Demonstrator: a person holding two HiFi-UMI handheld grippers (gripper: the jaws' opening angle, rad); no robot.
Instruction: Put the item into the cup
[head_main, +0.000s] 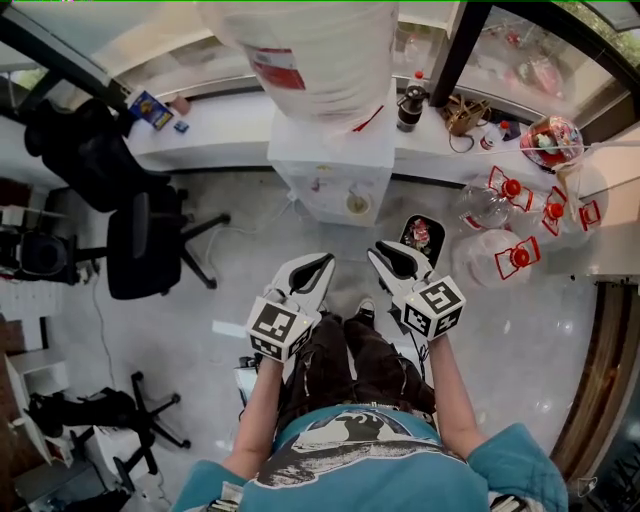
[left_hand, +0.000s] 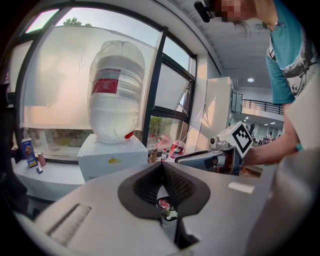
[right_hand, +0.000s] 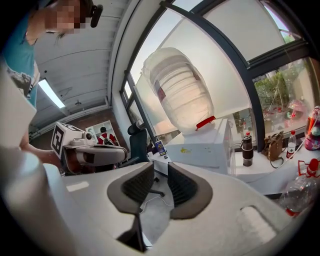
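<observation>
I saw right tool (head_main: 395, 258) open, empty | left tool (head_main: 318, 265) closed | dark container (head_main: 421, 236), maybe the cup, lay just beyond right tool.

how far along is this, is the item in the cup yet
Done: possibly, unconfirmed. A dark container near the right gripper seems to hold something red and white. In hand: nothing certain. The right jaws stand apart and empty. The left gripper has jaws meeting at the tips, with a small red-and-white bit low in their gap, held or beyond I cannot tell. Left: confirming the container's contents.
</observation>
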